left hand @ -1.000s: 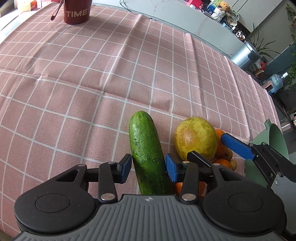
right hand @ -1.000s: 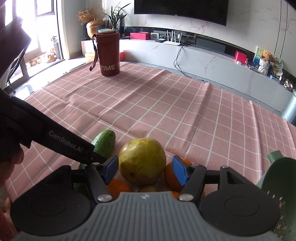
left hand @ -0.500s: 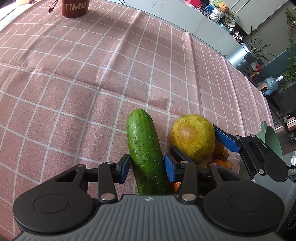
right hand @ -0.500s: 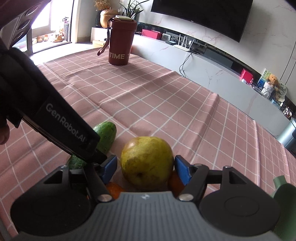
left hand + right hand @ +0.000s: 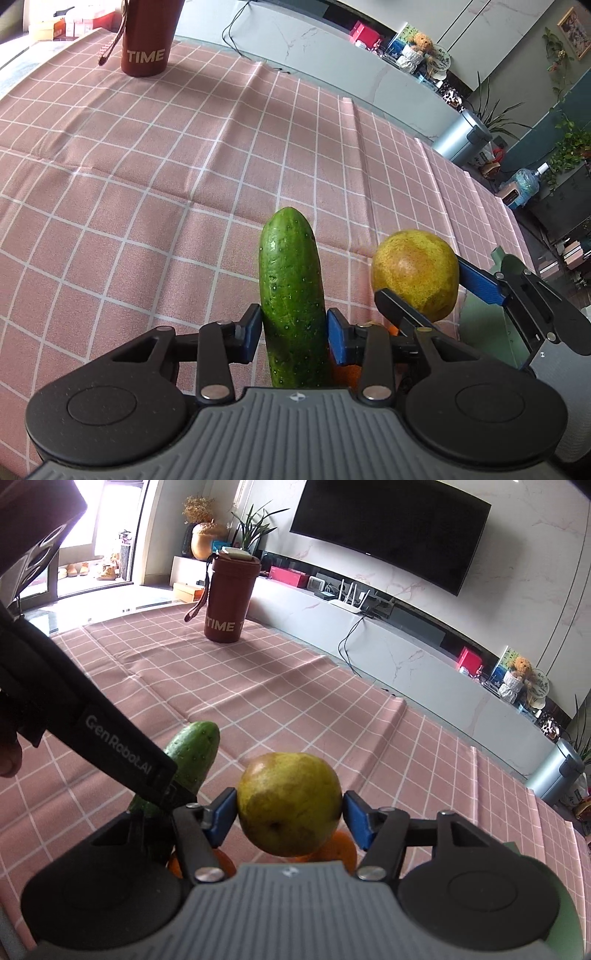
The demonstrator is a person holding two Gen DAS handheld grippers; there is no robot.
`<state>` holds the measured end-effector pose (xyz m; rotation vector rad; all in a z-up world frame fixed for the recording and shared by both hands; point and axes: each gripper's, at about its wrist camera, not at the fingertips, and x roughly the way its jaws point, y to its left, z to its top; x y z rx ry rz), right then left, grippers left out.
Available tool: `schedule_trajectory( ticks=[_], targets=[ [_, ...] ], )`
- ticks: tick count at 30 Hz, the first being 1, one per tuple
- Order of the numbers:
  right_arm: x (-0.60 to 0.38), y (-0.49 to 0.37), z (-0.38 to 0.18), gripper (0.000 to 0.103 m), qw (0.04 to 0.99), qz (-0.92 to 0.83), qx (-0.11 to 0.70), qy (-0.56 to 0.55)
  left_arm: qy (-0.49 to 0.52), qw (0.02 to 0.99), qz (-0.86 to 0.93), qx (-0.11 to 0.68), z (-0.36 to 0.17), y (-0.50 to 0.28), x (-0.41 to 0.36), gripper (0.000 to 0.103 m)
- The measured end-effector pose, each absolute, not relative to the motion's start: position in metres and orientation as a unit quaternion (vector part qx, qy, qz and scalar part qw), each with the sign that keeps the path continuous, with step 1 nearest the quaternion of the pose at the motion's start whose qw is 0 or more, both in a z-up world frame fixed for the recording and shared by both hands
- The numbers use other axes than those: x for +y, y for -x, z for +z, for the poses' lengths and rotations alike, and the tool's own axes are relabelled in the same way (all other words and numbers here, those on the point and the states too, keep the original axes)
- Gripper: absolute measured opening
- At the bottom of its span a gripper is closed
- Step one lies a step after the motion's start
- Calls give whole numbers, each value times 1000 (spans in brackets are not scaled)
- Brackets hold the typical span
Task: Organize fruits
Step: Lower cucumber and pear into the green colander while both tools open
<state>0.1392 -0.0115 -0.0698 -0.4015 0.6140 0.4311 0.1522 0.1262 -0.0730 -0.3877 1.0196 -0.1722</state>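
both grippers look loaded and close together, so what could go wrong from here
1. The left gripper grips the cucumber near one end, so the long free part could swing or slip.
2. The right gripper pinches the round yellow-green fruit only at its sides; it could roll out.
3. The grippers sit close, over the oranges; they might collide.

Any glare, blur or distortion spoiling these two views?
Left wrist: sharp, evenly lit, fisheye bends the tablecloth grid, cucumber crisp. Right wrist: window blown out at upper left, pear slightly soft, TV curved by the lens.
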Motion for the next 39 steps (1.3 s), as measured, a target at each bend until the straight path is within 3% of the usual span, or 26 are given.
schedule_trajectory(
  ticks=[19,31,39],
  targets=[
    [-152,-110,16,59,932,151,329,36,142,911,-169,348,46,-111,23,42],
    [-230,-133,-13,59,890,145,427,70,85,877,-228,415,10,-166,-80,42],
    [-243,-158,-45,59,859,178,458,144,49,850,-236,468,-26,-183,-105,42]
  ],
)
